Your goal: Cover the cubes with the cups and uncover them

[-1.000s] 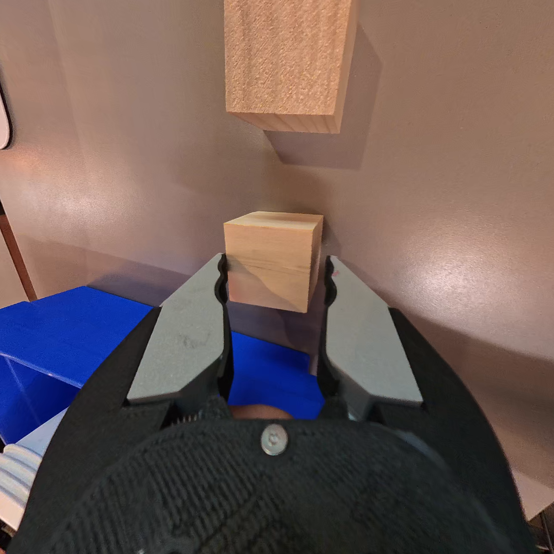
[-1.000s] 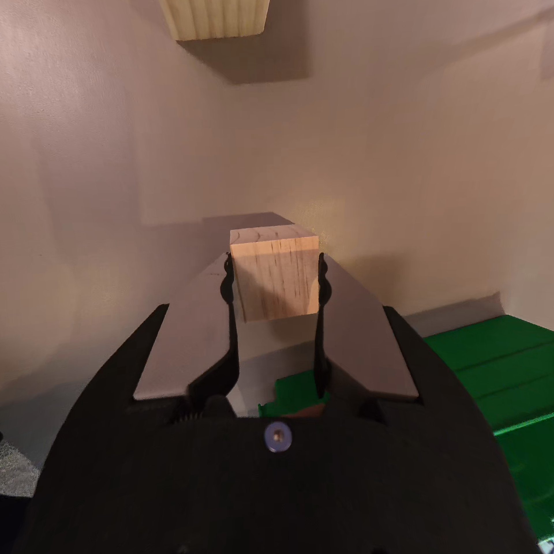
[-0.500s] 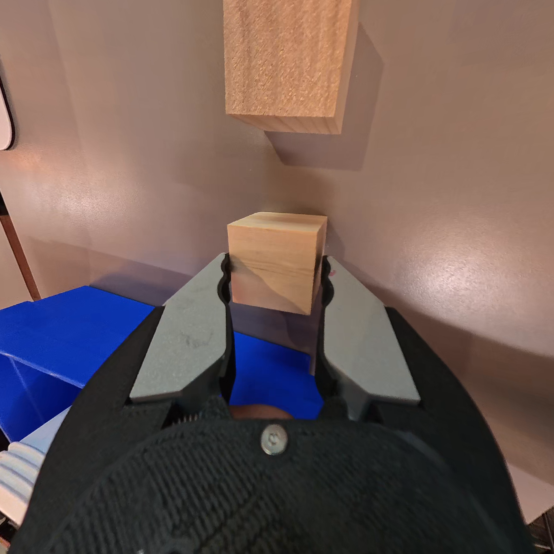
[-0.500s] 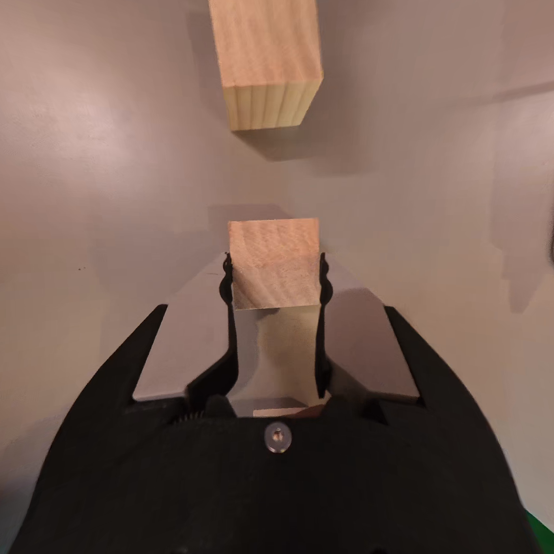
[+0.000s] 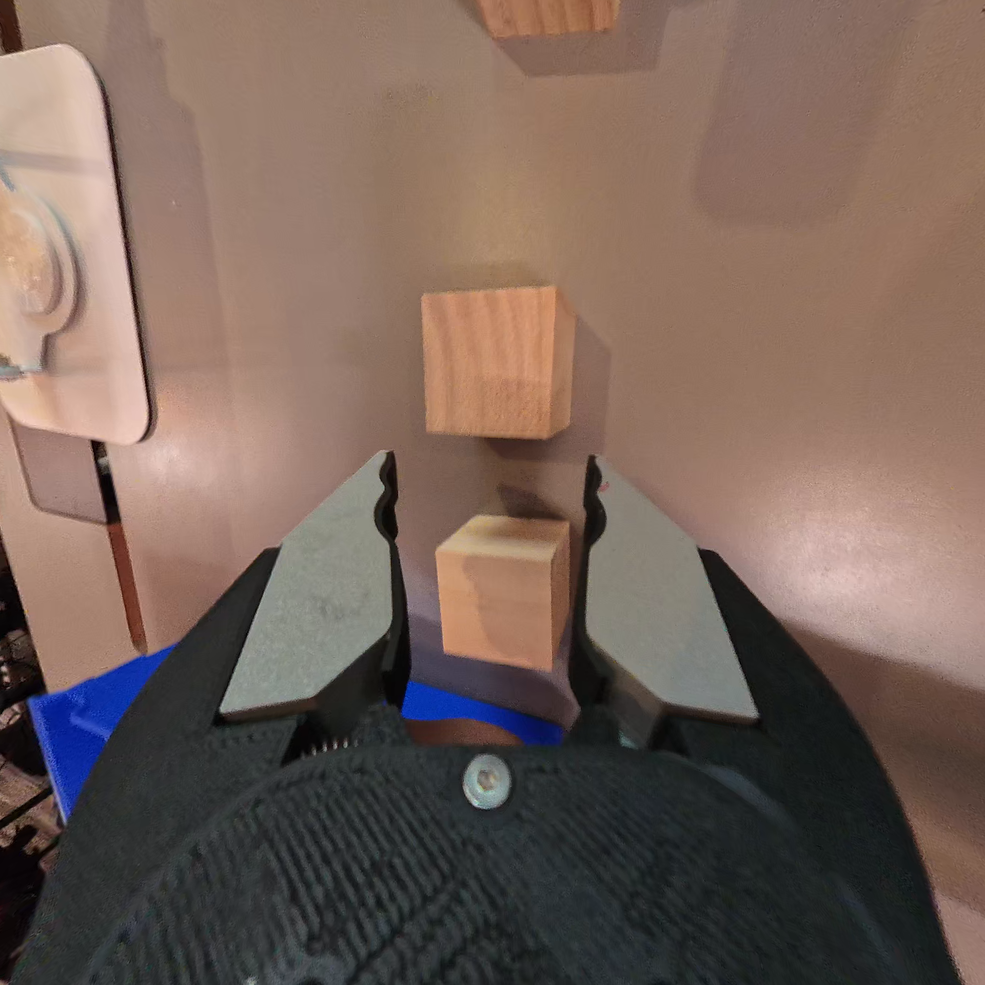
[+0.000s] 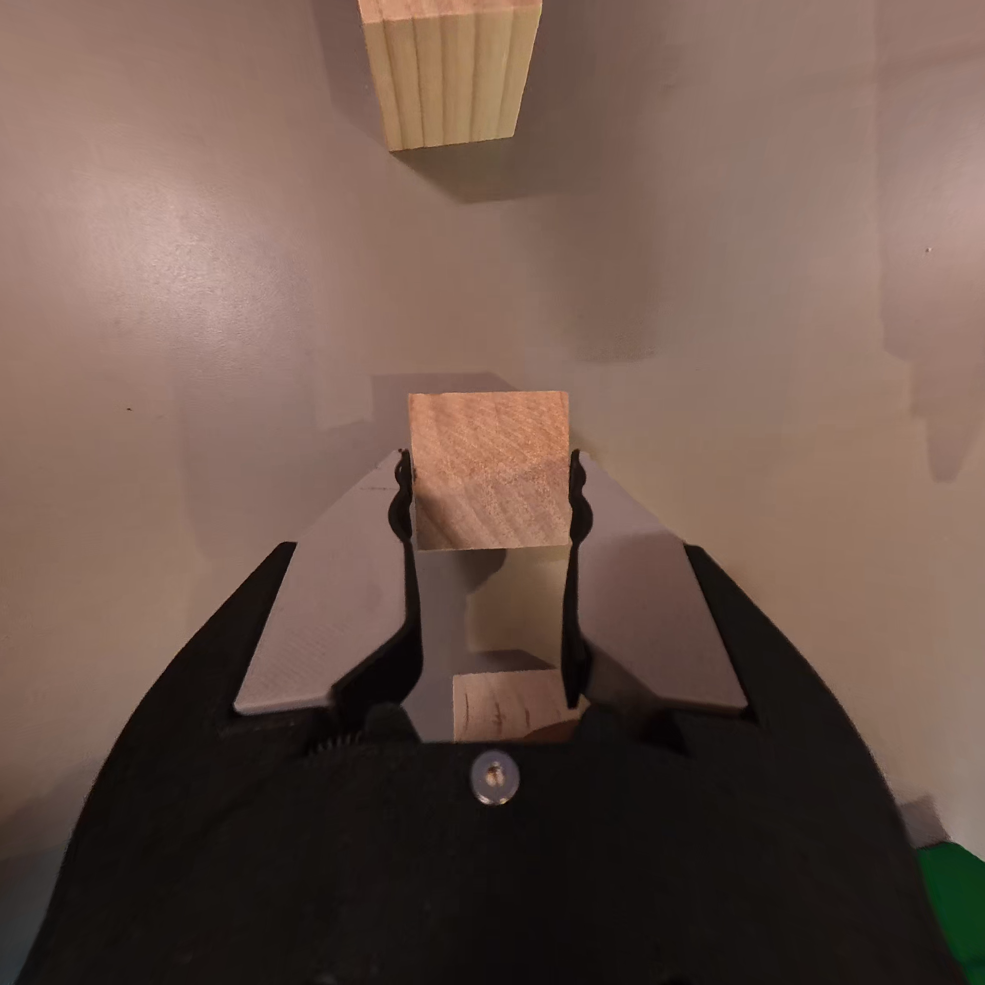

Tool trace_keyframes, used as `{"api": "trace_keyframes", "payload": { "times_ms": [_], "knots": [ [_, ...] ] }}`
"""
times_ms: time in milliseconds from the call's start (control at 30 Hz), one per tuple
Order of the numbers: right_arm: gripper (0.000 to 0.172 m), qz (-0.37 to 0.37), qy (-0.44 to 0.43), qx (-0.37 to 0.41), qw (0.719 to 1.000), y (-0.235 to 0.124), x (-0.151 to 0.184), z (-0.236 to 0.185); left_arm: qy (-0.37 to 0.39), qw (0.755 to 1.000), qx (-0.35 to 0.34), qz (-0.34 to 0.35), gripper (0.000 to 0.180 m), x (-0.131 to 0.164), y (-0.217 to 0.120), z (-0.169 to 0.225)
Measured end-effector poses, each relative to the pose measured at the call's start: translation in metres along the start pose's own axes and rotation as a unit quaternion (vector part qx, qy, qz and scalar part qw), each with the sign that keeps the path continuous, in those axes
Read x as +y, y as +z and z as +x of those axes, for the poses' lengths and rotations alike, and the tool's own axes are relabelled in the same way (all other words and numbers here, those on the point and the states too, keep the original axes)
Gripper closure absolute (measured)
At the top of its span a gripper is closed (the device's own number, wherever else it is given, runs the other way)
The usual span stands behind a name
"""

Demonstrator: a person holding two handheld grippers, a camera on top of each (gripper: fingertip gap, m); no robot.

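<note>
In the left wrist view my left gripper (image 5: 490, 471) is open. A wooden cube (image 5: 501, 591) lies on the brown table (image 5: 773, 346) between its fingers, with a gap showing at the left pad. A second cube (image 5: 495, 362) stands just ahead of the fingertips and a third (image 5: 549, 16) at the top edge. The blue cup (image 5: 80, 730) lies at the lower left. In the right wrist view my right gripper (image 6: 487, 463) is shut on a wooden cube (image 6: 490, 479), both pads against its sides. Another cube (image 6: 506, 703) lies below between the fingers, and one more (image 6: 453, 74) farther ahead.
A pale rounded board (image 5: 58, 240) lies at the table's left edge in the left wrist view, with dark clutter below that edge. A corner of the green cup (image 6: 954, 906) shows at the lower right of the right wrist view.
My left gripper closed on its cube, then opened and let it go; the cube now lies lower between the fingers. My right gripper kept its cube and moved forward, away from the green cup.
</note>
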State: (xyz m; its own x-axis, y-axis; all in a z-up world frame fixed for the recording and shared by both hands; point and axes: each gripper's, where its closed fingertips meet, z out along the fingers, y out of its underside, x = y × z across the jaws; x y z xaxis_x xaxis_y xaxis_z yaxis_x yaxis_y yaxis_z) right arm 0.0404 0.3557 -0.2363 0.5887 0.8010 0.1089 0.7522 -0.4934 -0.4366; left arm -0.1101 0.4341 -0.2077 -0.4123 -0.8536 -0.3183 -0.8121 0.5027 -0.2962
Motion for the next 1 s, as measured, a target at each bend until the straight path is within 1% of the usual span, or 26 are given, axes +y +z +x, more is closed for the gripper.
{"api": "trace_keyframes", "payload": {
  "times_ms": [100,133,200,300,433,567,667,800,933,1000],
  "knots": [
    [0.111,0.024,0.005,0.001,1.0,-0.004,-0.005,-0.003,0.003,0.999,0.013,-0.03,0.109,-0.007,0.02,-0.001],
    [0.111,0.032,0.005,0.001,0.999,-0.007,-0.006,-0.005,0.0,0.999,0.023,-0.036,0.111,-0.009,0.024,0.0],
    [0.111,0.044,0.003,0.004,0.999,-0.011,-0.006,-0.008,-0.001,0.999,0.037,-0.04,0.124,-0.013,0.032,0.001],
    [0.112,0.055,0.001,0.008,0.998,-0.016,-0.004,-0.009,0.009,0.998,0.041,-0.05,0.124,-0.02,0.038,0.002],
    [0.113,0.05,0.004,0.007,0.999,-0.015,0.0,-0.007,0.012,0.998,0.044,-0.048,0.124,-0.031,0.041,0.005],
    [0.115,0.015,-0.01,0.0,1.0,-0.008,0.008,-0.006,0.009,0.998,0.044,-0.048,0.124,-0.036,0.043,0.005],
    [0.117,-0.006,-0.011,-0.001,1.0,-0.009,0.015,0.001,0.009,0.998,0.042,-0.043,0.124,-0.04,0.044,0.005],
    [0.116,-0.005,0.002,-0.012,1.0,-0.014,0.018,0.003,0.004,0.998,0.044,-0.039,0.124,-0.046,0.046,0.006],
    [0.115,0.002,-0.002,0.001,1.0,-0.017,0.022,0.001,0.0,0.998,0.048,-0.038,0.12,-0.043,0.038,0.008],
    [0.113,0.012,0.002,0.009,1.0,-0.021,0.022,0.001,0.005,0.999,0.033,-0.035,0.124,-0.034,0.025,0.004]
  ]
}}
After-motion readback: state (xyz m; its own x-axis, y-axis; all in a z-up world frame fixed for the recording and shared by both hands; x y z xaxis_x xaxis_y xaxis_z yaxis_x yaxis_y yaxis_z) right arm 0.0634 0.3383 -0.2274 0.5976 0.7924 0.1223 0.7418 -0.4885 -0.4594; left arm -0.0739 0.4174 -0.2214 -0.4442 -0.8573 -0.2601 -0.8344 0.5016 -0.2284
